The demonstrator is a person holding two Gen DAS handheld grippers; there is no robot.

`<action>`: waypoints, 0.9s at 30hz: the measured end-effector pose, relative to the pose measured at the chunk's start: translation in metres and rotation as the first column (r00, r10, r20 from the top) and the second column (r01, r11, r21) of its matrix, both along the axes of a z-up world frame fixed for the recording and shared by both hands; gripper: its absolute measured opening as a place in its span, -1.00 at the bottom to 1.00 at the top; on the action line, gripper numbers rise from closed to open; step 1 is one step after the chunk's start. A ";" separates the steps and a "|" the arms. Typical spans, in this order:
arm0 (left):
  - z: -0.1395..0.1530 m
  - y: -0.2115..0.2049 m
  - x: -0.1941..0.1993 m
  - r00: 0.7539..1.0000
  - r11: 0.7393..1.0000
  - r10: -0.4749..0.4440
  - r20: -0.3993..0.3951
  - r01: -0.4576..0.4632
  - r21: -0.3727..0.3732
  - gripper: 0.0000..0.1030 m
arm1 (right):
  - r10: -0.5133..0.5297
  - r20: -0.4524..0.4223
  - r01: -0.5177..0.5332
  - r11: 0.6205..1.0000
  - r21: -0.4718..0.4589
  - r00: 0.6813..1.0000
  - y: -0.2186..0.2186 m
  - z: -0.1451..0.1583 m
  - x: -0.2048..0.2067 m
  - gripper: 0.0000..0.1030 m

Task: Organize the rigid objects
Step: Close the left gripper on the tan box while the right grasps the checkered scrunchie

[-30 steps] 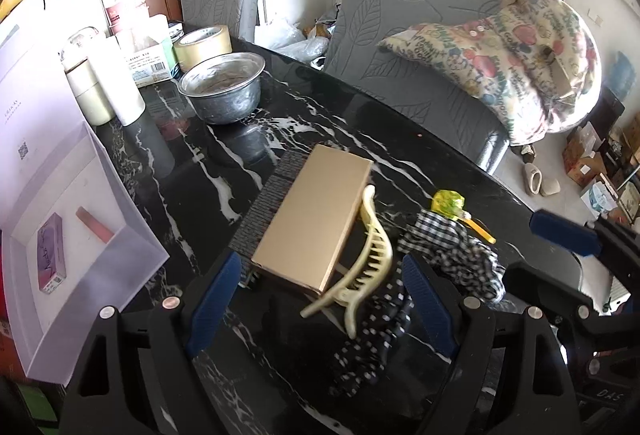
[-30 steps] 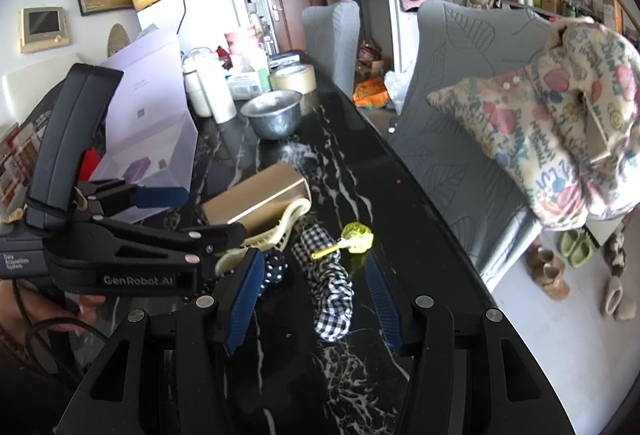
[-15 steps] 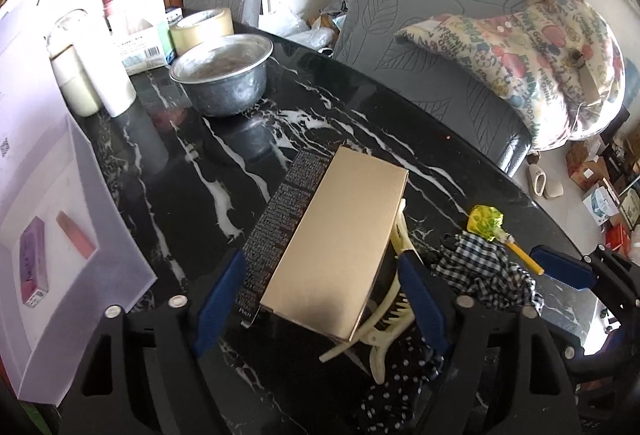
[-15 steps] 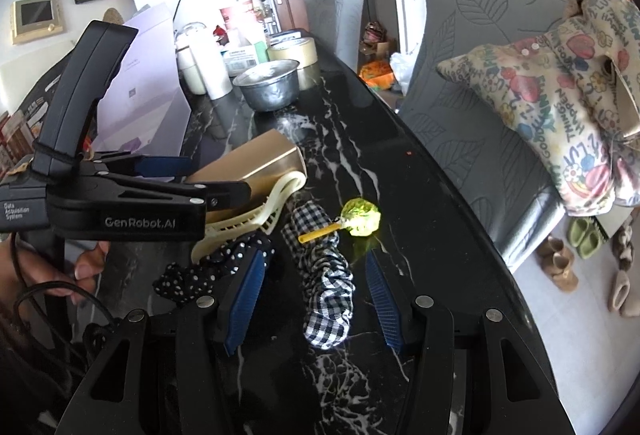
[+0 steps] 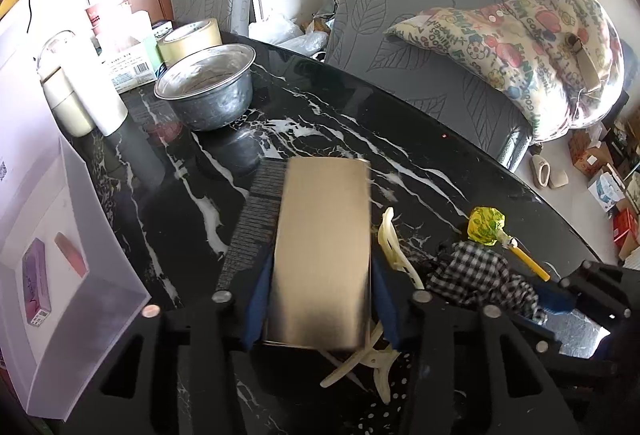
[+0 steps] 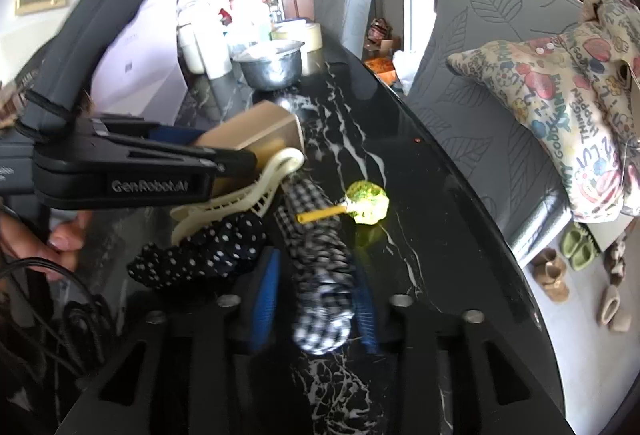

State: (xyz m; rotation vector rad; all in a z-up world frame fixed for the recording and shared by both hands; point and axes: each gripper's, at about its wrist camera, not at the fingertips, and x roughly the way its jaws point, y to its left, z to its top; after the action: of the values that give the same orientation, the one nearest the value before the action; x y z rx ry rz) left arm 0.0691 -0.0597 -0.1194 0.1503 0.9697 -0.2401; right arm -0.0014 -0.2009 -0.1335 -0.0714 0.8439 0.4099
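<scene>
A: From the left wrist, what does the left hand-held gripper (image 5: 320,311) have?

B: One gold box (image 5: 322,255). Its jaws have just been closing, and the two blue pads now press the box's long sides, near the front of the black marble desk (image 5: 304,123).

A: What lies around it?

B: One cream hair claw (image 5: 390,259) just right of the box, partly under it. One black-and-white checked scrunchie (image 5: 480,275) further right, and one lollipop (image 5: 486,226) in a yellow-green wrapper beside that. At the back stand one metal bowl (image 5: 208,89) and one roll of tape (image 5: 190,39). On the left is one open white box (image 5: 76,243) holding two small items, a purple packet (image 5: 36,289) and a pink bar (image 5: 71,254).

A: And the right wrist view?

B: The right hand-held gripper (image 6: 316,299) has also just been closing, and its two pads pinch the near end of the checked scrunchie (image 6: 320,267). One polka-dot scrunchie (image 6: 204,255) lies just left of it. The lollipop (image 6: 366,202) rests with its yellow stick over the checked cloth. The left hand-held gripper (image 6: 224,155) shows at the left, clamped on the gold box (image 6: 256,131), with the hair claw (image 6: 248,195) below it. Some fingers (image 6: 60,239) appear at the left edge.
</scene>
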 end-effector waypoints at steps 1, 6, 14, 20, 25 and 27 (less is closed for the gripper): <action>0.000 0.000 -0.001 1.000 1.000 0.003 0.001 -0.003 0.000 -0.14 | 0.003 -0.003 -0.003 1.000 -0.001 1.000 0.000 -0.001 0.000 -0.58; 0.006 0.005 -0.010 0.999 0.999 0.039 0.024 -0.040 0.031 -0.15 | 0.008 0.016 -0.007 1.000 -0.011 1.000 0.001 0.001 -0.004 -0.64; 0.021 0.016 -0.025 0.996 0.997 0.076 0.041 -0.076 0.009 -0.14 | 0.001 0.027 -0.001 1.000 0.010 1.000 0.001 0.011 -0.010 -0.64; 0.028 0.026 -0.038 0.994 0.995 0.096 0.047 -0.096 -0.001 -0.14 | 0.012 0.045 -0.013 0.999 0.029 0.999 0.002 0.022 -0.018 -0.64; 0.032 0.037 -0.052 0.991 0.992 0.123 0.052 -0.123 -0.001 -0.15 | 0.031 0.055 -0.033 0.999 0.034 0.998 0.008 0.028 -0.024 -0.64; 0.033 0.042 -0.058 0.989 0.991 0.136 0.051 -0.136 0.002 -0.15 | 0.044 0.056 -0.046 0.998 0.040 0.997 0.011 0.030 -0.026 -0.64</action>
State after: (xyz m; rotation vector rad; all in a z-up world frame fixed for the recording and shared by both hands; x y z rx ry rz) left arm 0.0106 -0.0179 -0.0862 0.0945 0.9257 -0.1078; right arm -0.0277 -0.1900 -0.1035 -0.0634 0.7807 0.4657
